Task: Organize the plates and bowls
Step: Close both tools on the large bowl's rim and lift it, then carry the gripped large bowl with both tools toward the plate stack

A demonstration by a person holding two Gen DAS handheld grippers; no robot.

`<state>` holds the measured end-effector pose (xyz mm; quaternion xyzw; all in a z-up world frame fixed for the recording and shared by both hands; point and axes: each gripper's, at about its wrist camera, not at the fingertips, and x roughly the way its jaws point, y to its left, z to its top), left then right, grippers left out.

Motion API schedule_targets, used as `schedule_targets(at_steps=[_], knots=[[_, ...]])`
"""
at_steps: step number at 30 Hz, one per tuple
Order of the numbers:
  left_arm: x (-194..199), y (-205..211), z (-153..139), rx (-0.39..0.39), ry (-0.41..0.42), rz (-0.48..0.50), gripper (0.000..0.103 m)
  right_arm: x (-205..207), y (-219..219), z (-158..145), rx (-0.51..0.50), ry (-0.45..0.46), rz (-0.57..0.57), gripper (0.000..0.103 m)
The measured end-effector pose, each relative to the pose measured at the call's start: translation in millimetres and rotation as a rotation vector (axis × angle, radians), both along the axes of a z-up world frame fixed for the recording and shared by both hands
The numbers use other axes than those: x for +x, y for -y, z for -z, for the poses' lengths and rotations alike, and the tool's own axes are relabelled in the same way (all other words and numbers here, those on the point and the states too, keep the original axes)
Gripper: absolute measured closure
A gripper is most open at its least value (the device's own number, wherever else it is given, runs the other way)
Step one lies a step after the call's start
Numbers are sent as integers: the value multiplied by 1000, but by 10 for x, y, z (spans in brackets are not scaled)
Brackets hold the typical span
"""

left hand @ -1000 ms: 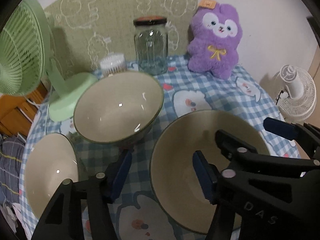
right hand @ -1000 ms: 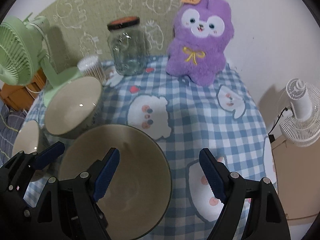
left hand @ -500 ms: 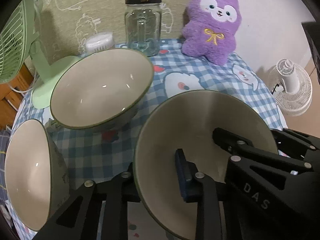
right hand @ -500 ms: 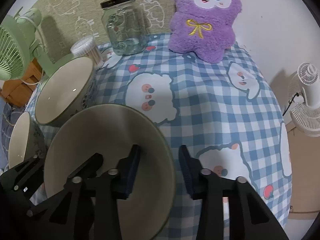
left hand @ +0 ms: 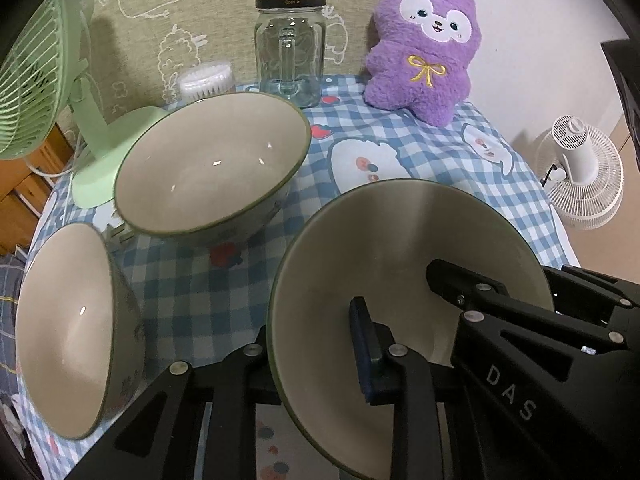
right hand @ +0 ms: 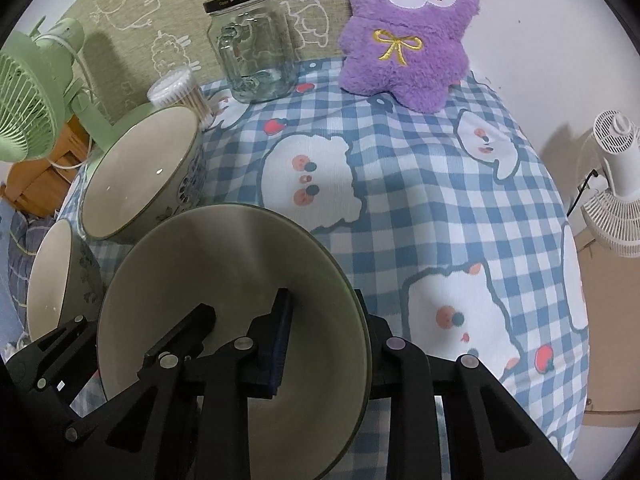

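Note:
Three beige bowls with green rims stand on the checked tablecloth [right hand: 420, 200]. The nearest, largest bowl [left hand: 400, 240] [right hand: 224, 264] is held from both sides. My left gripper [left hand: 312, 352] is shut on its left rim, one blue pad inside and the other finger outside. My right gripper [right hand: 324, 332] has its jaws closing on the right rim, with the bowl wall pinched between the pads. A second bowl [left hand: 208, 168] [right hand: 136, 176] sits behind on the left. The third bowl [left hand: 60, 320] [right hand: 48, 280] is at the far left, near the table edge.
At the back stand a glass jar [left hand: 290, 44], a purple plush toy [left hand: 424, 52], a tub of cotton swabs [left hand: 206, 80] and a green desk fan [left hand: 32, 80]. A white fan [left hand: 584, 176] stands on the floor beyond the table's right edge.
Both grippers stood wide open a second ago. Their jaws have since closed onto opposite rims of the near bowl, and both cameras have tipped slightly downward.

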<state>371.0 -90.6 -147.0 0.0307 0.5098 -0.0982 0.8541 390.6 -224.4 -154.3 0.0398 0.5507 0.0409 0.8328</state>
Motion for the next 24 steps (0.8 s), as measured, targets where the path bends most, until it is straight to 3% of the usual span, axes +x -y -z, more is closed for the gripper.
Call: schedule_targets(at_steps=[24], knots=[[-1068, -567, -494, 36, 66, -63, 78, -1005, -584, -555, 30, 60, -68, 72]])
